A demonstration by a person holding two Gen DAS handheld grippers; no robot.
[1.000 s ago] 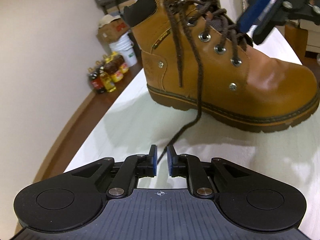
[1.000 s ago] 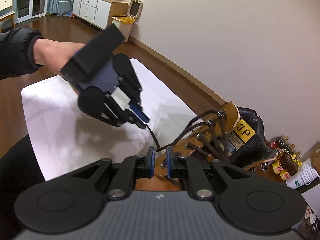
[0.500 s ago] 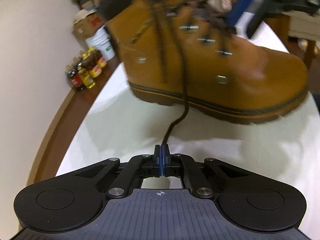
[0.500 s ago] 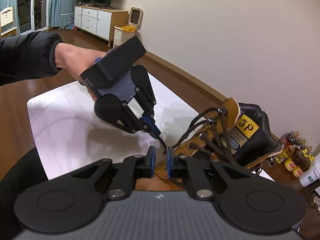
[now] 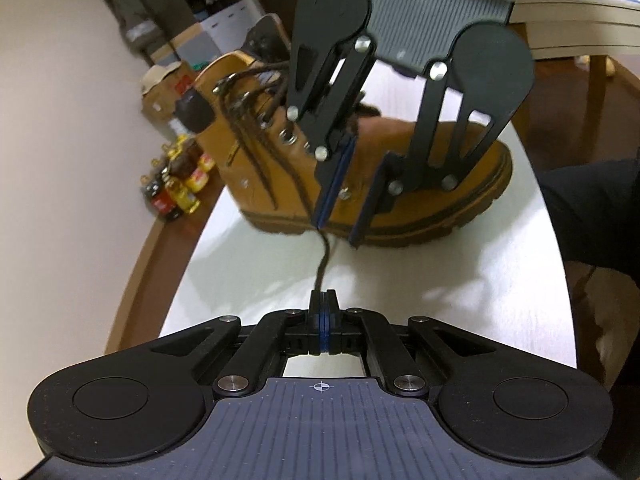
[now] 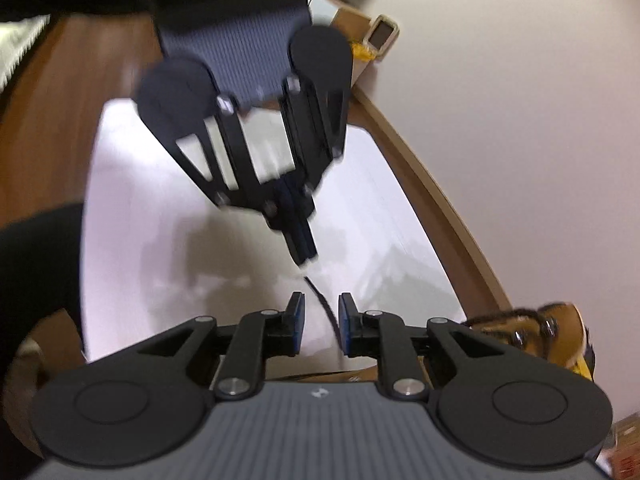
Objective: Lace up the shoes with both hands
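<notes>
Left gripper point(image 5: 323, 296), low in its own wrist view: two blue-padded fingers pressed flat together, clenched on the free end of a dark brown lace point(image 5: 322, 258). Lace round and braided, rising from the pinch in a slack curve toward the boot.

Right gripper point(image 5: 343, 222), pointing down from the top of the same view: matte black linkage arms with silver pivot pins, thin blue pads, jaws parted with a clear gap. Lace passing up behind the tip of one finger; contact impossible to judge from here.

Right wrist view, blurred by motion: right gripper point(image 6: 320, 312) spread open, lace point(image 6: 325, 312) running through the gap between the pads, touching neither as far as visible. Opposite, left gripper point(image 6: 305, 249) closed to a single dark point, aimed down at the lace end.

Boot point(image 5: 400, 184): tan smooth leather, ankle-high, thick ridged rubber sole, metal eyelets, dark padded collar, brown laces criss-crossed up the front. Standing upright on a white, smooth tabletop point(image 5: 440, 280) with rounded corners, toe toward the right of the left wrist view.

Beyond the table edge, on a brown wooden floor: a cluster of small bottles point(image 5: 176, 184) with yellow and red labels, against a plain beige wall.
</notes>
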